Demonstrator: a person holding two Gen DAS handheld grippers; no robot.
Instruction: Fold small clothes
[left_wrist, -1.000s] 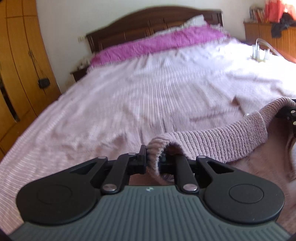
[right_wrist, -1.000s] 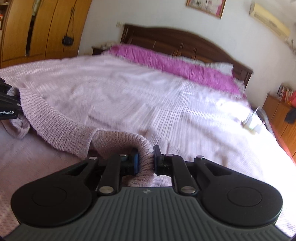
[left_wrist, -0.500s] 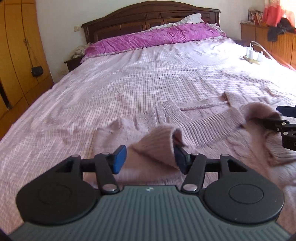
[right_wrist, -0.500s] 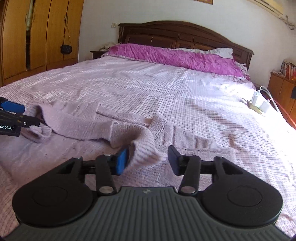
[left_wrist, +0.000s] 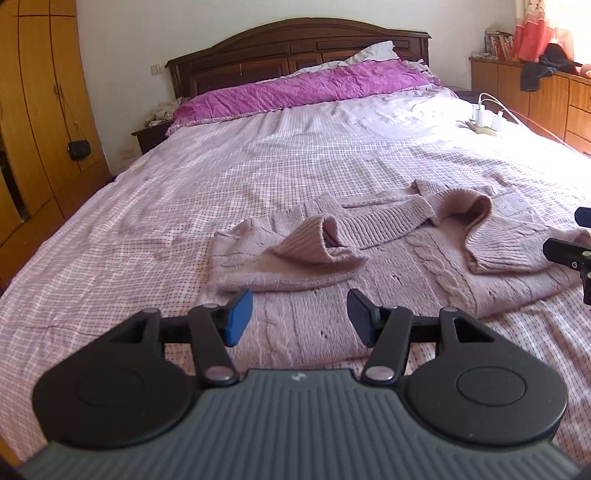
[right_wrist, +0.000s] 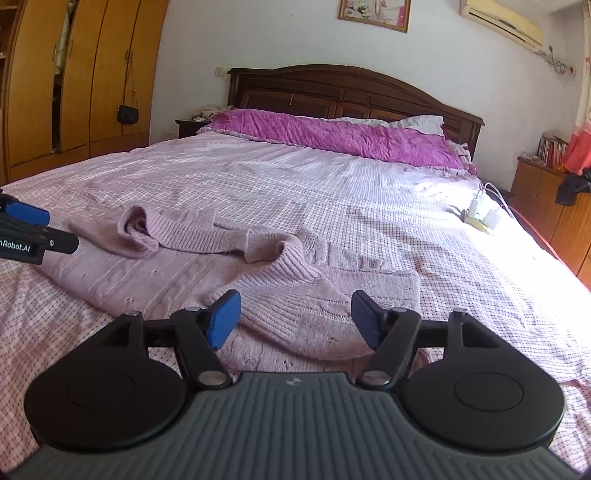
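A tall wooden wardrobe (left_wrist: 33, 122) is standing at the far left, and a small black bag (left_wrist: 78, 149) is hanging on its door. Next to it a big bed (left_wrist: 155, 206) with a pink checked cover is filling the room. A purple blanket (left_wrist: 303, 90) is lying across the far end, by the dark headboard (left_wrist: 295, 48).

The left gripper (left_wrist: 299, 317) is hanging just above the near edge of the sweater (left_wrist: 369, 258). Its jaws are spread wide and nothing is sitting between them. The pink sweater is lying on the near part of the bed, a bit to the right of the middle. Its top part is lying folded over its body in a bumpy roll.

The right gripper (right_wrist: 295, 317) is hanging over the right side of the sweater. Its jaws are spread wide too, and they are holding nothing. Its two blue pads (right_wrist: 221, 319) are facing each other with knitted cloth below them.

Some white chargers (right_wrist: 482, 214) are lying on the far right side of the bed. A wooden cabinet (right_wrist: 546, 206) is standing past the bed at the far right, with a dark cloth on top.
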